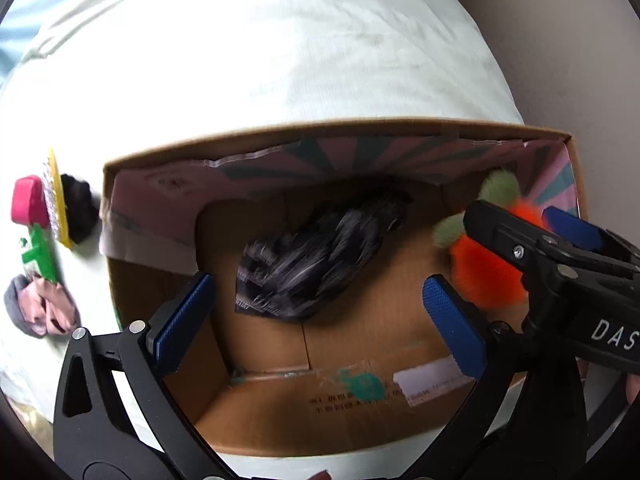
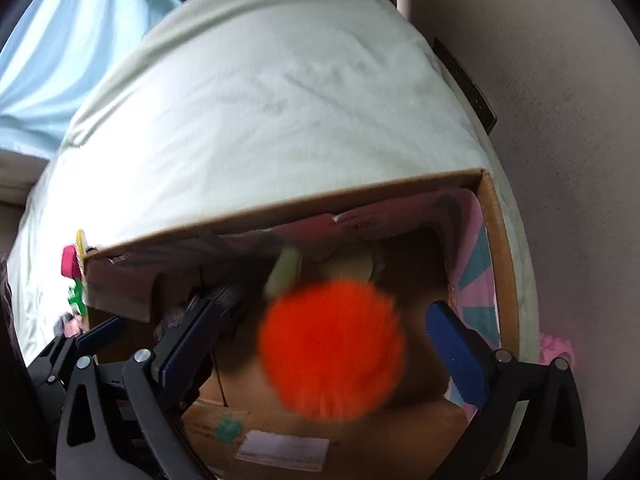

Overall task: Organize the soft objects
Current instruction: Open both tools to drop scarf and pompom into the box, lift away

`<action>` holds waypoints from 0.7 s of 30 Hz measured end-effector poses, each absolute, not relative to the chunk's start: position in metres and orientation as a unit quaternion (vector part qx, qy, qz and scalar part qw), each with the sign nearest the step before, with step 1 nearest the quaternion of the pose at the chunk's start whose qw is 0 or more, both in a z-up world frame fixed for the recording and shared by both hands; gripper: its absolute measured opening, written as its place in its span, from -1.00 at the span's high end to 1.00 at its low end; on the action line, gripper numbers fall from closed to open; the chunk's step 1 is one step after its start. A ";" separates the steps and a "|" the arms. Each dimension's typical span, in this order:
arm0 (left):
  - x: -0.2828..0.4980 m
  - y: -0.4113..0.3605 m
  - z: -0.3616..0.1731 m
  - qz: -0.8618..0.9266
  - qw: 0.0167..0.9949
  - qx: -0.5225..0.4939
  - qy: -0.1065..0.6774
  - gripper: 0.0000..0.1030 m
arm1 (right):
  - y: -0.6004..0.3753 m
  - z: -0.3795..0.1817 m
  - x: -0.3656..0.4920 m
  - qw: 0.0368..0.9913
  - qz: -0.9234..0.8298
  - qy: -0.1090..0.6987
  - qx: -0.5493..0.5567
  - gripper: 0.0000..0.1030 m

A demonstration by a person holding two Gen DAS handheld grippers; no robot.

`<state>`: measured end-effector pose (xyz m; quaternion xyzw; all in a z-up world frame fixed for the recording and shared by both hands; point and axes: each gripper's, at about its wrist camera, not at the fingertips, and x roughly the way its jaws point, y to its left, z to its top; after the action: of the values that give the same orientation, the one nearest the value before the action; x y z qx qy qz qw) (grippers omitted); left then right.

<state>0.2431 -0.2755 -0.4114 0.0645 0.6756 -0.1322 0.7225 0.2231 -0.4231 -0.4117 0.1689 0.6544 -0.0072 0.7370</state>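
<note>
An open cardboard box (image 1: 336,130) sits on a pale bed. A dark furry toy (image 1: 316,256) lies on the box floor. My left gripper (image 1: 320,316) is open and empty above the box. My right gripper (image 2: 324,344) is open over the box's right side; it also shows in the left wrist view (image 1: 528,220). An orange plush with green leaves (image 2: 332,344) is blurred between its fingers, apart from both pads, inside the box (image 2: 288,196). It also shows in the left wrist view (image 1: 484,272).
Left of the box on the bed lie a pink and green soft toy (image 1: 30,224), a yellow-edged black item (image 1: 76,212) and a pink and grey plush (image 1: 40,308). A wall (image 2: 560,120) runs along the bed's right side.
</note>
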 end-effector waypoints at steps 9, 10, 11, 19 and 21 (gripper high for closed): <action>0.236 -0.267 -0.397 -0.141 0.727 0.057 0.669 -0.99 | -0.426 -0.400 0.213 0.746 -0.003 0.647 0.160 -0.99; 0.234 -0.267 -0.393 -0.143 0.729 0.057 0.667 -0.99 | -0.426 -0.396 0.212 0.748 -0.004 0.644 0.161 -0.99; 0.234 -0.266 -0.388 -0.146 0.731 0.055 0.664 -0.99 | -0.426 -0.393 0.212 0.751 -0.005 0.640 0.162 -0.99; 0.218 -0.255 -0.330 -0.156 0.762 0.048 0.626 -0.99 | -0.425 -0.342 0.196 0.771 -0.015 0.615 0.164 -0.99; 0.211 -0.247 -0.309 -0.158 0.772 0.042 0.615 -0.99 | -0.424 -0.322 0.189 0.778 -0.015 0.607 0.160 -0.99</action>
<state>0.2112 -0.2471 -0.3090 0.0420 0.6149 -0.1576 0.7716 0.1889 -0.4235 -0.3220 0.1603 0.6069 -0.0151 0.7783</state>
